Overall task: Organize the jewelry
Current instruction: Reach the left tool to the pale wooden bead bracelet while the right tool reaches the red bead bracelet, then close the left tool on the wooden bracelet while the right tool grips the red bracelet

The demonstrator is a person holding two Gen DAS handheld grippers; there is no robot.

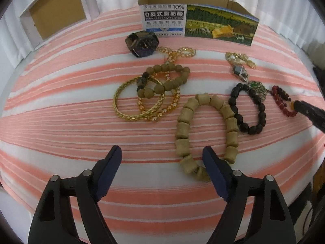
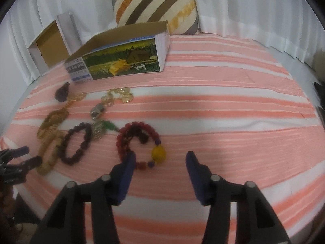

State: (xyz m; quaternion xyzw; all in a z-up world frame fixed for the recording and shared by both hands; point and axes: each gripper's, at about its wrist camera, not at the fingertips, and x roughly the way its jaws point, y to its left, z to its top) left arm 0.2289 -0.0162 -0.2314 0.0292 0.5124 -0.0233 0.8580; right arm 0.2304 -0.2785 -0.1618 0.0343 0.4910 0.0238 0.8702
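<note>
Now — left hand-held gripper (image 1: 162,156) wide, empty | right hand-held gripper (image 2: 160,158) part-open, empty

A pink-and-white striped cloth (image 2: 223,105) covers the whole work surface. White pleated curtains (image 2: 254,6) hang along the back, and a cushion (image 2: 154,4) with diagonal brown, orange and grey stripes leans against them.

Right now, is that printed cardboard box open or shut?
Open. The printed box has no lid on top; its bare brown inner walls show. Whether anything lies inside, the views do not show.
</note>
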